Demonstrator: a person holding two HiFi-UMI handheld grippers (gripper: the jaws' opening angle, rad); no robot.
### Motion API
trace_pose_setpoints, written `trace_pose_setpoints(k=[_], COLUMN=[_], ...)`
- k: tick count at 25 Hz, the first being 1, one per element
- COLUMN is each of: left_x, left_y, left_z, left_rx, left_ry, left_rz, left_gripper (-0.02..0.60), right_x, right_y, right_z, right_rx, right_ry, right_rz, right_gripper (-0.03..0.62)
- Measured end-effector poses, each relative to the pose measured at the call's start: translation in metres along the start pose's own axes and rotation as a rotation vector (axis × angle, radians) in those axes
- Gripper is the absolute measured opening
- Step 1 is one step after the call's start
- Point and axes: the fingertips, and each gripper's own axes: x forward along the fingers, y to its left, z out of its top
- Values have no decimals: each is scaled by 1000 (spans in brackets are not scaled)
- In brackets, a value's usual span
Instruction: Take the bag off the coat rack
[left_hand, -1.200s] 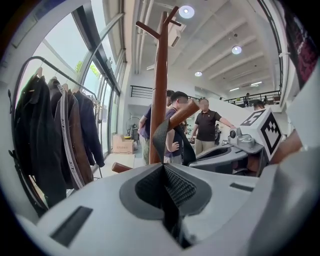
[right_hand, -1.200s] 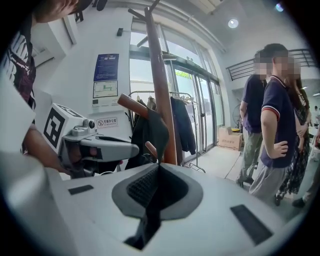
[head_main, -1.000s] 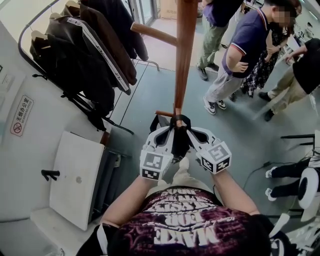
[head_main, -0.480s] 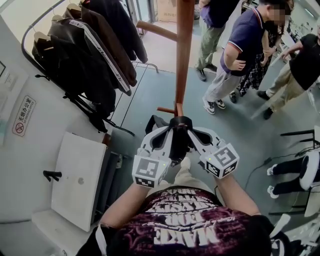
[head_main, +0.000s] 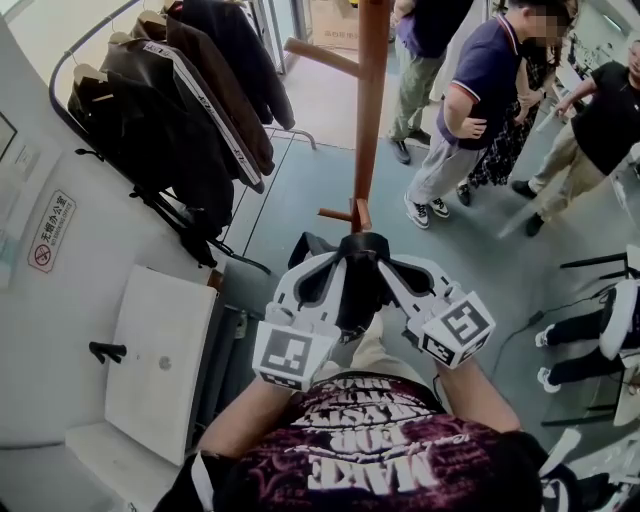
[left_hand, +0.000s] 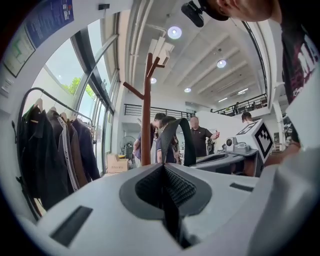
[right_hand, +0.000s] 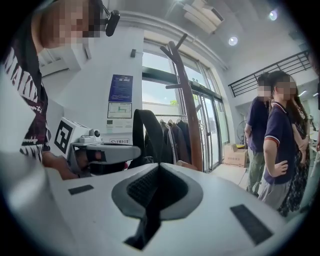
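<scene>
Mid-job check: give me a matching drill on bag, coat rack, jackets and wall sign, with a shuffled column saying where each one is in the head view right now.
Things:
1. bag
2. coat rack
3. jackets
4. wall sign

Places:
A. on the white wall at the far left
B. hung on a rail at the upper left
C. clamped in the shut jaws of the left gripper and the right gripper
D. upright brown pole just beyond the two grippers

Pairs: 1-C, 2-D, 3-B, 4-A
</scene>
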Motion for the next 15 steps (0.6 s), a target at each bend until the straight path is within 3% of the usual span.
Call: trace_pose_setpoints(k=[15], left_x=[-36], left_y=[-11], left_z=[55], left_rx=[17], left_ry=[-79], left_rz=[-29], left_gripper=[8], right_x=[-22], right_y=[33], right_z=[56], right_rx=[-38], right_ry=[-78], right_rz=[9], right_gripper=[8])
